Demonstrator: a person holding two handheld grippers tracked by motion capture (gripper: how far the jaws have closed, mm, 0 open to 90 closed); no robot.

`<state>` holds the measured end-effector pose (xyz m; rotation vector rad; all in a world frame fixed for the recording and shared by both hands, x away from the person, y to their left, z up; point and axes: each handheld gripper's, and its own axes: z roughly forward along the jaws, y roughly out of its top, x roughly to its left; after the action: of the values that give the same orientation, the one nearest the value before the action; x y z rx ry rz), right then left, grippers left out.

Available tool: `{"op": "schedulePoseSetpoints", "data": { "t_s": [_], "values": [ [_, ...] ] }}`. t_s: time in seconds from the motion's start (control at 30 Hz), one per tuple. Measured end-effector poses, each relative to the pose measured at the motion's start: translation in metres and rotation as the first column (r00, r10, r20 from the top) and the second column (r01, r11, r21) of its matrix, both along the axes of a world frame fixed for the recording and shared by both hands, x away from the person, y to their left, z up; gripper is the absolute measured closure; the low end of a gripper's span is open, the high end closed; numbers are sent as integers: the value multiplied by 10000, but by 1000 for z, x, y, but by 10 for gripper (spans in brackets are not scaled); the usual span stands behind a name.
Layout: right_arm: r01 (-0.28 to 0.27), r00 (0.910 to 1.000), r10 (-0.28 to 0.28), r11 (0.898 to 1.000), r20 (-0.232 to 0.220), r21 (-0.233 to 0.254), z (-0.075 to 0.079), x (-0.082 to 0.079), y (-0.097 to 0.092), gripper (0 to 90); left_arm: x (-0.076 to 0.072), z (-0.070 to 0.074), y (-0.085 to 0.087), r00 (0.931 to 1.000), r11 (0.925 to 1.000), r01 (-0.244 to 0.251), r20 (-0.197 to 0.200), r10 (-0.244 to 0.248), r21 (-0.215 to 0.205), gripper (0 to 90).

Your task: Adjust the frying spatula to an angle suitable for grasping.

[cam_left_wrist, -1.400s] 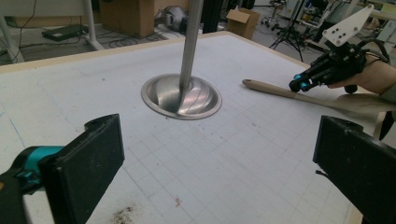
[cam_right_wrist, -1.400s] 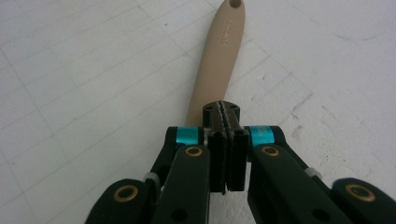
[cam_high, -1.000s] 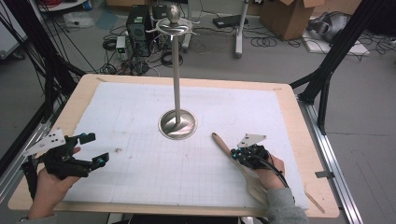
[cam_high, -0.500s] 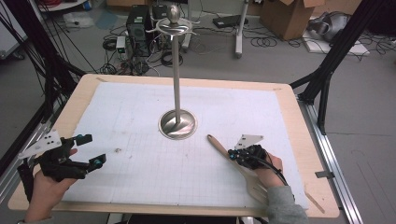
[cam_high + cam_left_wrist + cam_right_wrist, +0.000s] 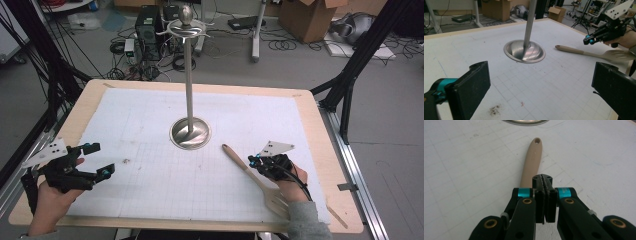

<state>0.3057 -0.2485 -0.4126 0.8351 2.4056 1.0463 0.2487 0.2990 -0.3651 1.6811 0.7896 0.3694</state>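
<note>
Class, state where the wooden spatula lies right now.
In the high view, the wooden spatula lies on the table's right half, between the metal stand's base and the right claw.

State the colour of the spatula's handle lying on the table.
The spatula's handle is a light tan beige, with a small hole at its end. The right gripper view shows it best.

**Open jaws frame the stand and spatula**

The left gripper [image 5: 541, 95] shows its two black jaws standing wide apart at the bottom corners, with nothing between them. Beyond lies the white gridded mat [image 5: 564, 82], bearing the metal stand [image 5: 525, 50], whose pole rises from a round dished base. To its right the beige spatula [image 5: 594, 53] lies flat, and the right gripper [image 5: 587, 41] hovers just above its handle, held by a hand [image 5: 625, 41].
</note>
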Motion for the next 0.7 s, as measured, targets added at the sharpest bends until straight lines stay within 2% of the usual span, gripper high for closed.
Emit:
{"op": "schedulePoseSetpoints", "data": {
  "t_s": [0.17, 0.27, 0.33, 0.43, 0.5, 0.6, 0.7],
  "values": [
    [228, 9997, -228, 9995, -4, 236, 7, -5, -4, 788, 3, 0, -3, 9999, 9999, 133, -10, -134, -38, 24],
    [274, 9996, -276, 9994, 59, 200, 11, -9, -5, 718, 5, 1, -4, 9998, 9998, 192, 20, -192, -78, 24],
    [307, 9995, -309, 9994, 102, 159, 13, -11, -7, 636, 7, 2, -6, 9997, 9997, 232, 34, -232, -123, 24],
    [513, 9986, -516, 9983, 80, 287, 15, -13, -10, 561, 10, 2, -8, 9995, 9994, 323, 30, -322, -159, 24],
    [658, 9978, -659, 9962, -4, 578, 17, -14, -13, 512, 12, 1, -10, 9994, 9993, 351, 17, -351, -129, 24],
    [931, 9955, -945, 9913, 98, 928, 22, -16, -16, 431, 12, 1, -11, 9994, 9993, 351, -21, -351, -130, 24],
    [941, 9954, -958, 9844, 41, 1486, 28, -18, -18, 311, 12, 1, -9, 9995, 9994, 324, -25, -324, -119, 24]
  ]
}}
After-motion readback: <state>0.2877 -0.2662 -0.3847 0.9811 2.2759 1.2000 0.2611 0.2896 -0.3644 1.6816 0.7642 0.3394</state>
